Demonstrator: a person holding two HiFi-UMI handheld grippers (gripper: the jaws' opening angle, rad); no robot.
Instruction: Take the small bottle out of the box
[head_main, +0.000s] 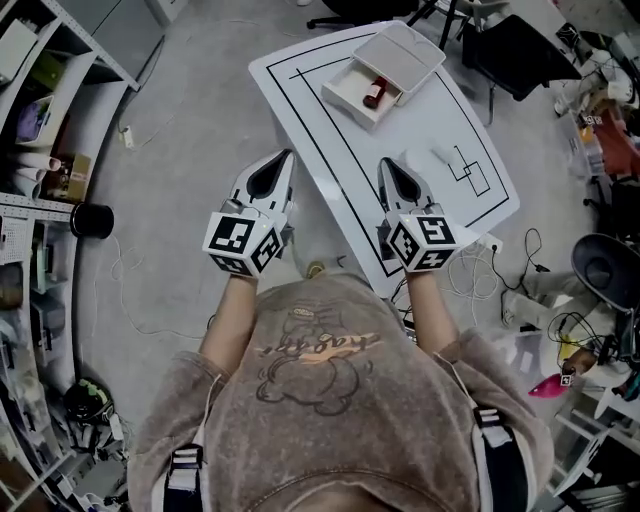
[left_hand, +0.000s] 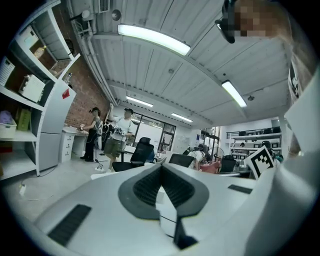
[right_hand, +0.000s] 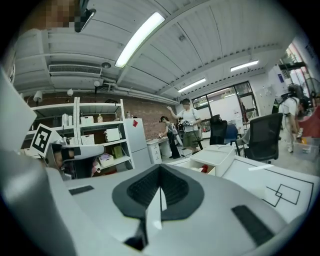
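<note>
A white box (head_main: 395, 58) with its drawer pulled out stands at the far end of the white table (head_main: 340, 150). A small red bottle (head_main: 375, 92) lies in the drawer. In the right gripper view the box (right_hand: 216, 159) sits ahead and to the right, with the red bottle (right_hand: 202, 169) showing in its opening. My left gripper (head_main: 283, 158) hangs at the table's left edge, shut and empty. My right gripper (head_main: 386, 165) is over the near part of the table, shut and empty. Both are well short of the box. In the left gripper view the left gripper (left_hand: 161, 167) points past the table into the room.
A small white object (head_main: 440, 153) lies on the table by drawn black rectangles (head_main: 470, 168). Shelving (head_main: 40, 150) lines the left side, a black chair (head_main: 510, 50) stands behind the table, and cables (head_main: 500, 270) trail on the floor at right. People (left_hand: 117, 137) stand far off.
</note>
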